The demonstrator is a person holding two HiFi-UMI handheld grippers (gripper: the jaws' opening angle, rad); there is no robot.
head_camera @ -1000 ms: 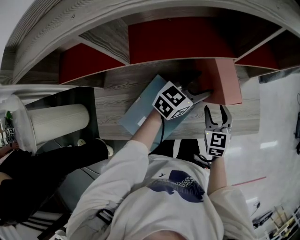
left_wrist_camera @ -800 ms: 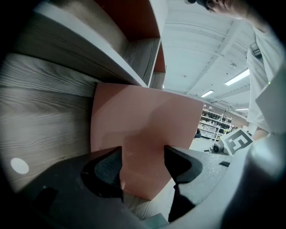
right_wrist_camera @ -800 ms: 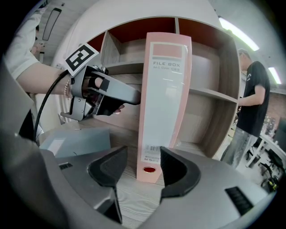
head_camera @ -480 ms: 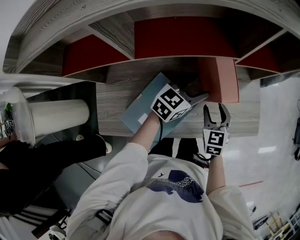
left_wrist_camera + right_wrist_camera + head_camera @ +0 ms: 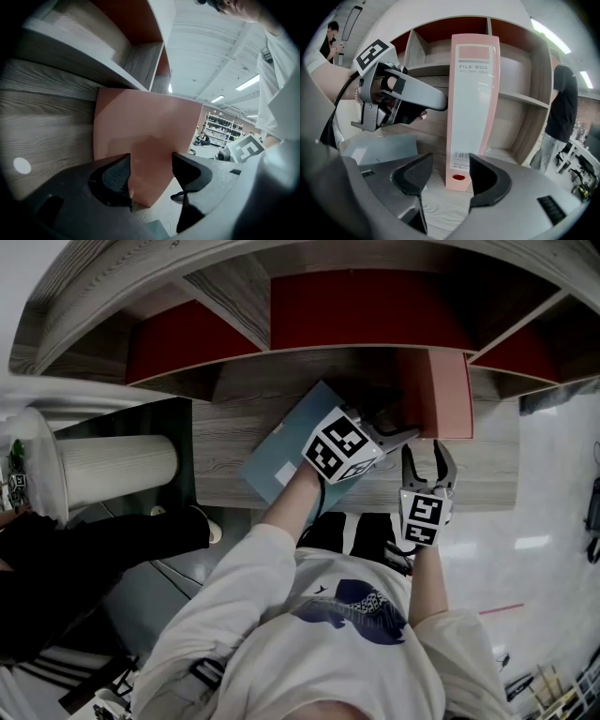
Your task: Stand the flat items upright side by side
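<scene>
The pink file box [image 5: 448, 395] stands upright on the shelf [image 5: 234, 404]; the blue-grey folder [image 5: 279, 454] beside it lies flat, so you've that one left. Your left gripper [image 5: 398, 430], jaws apart, props the box's side without clamping; your right gripper [image 5: 424, 454], jaws just opened wider, holds nothing. Your left gripper hides part of the folder.

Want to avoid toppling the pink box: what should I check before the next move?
1. Pink file box upright on the shelf: ok.
2. Left gripper at its broad side, jaws apart: ok; whether it touches, cannot tell.
3. Right gripper empty, jaws apart, just opened slightly further: ok.
4. Grey-blue box standing beside the pink one: not ok, it lies flat.
5. Grey-blue box gripped: not ok, neither gripper holds it.
</scene>
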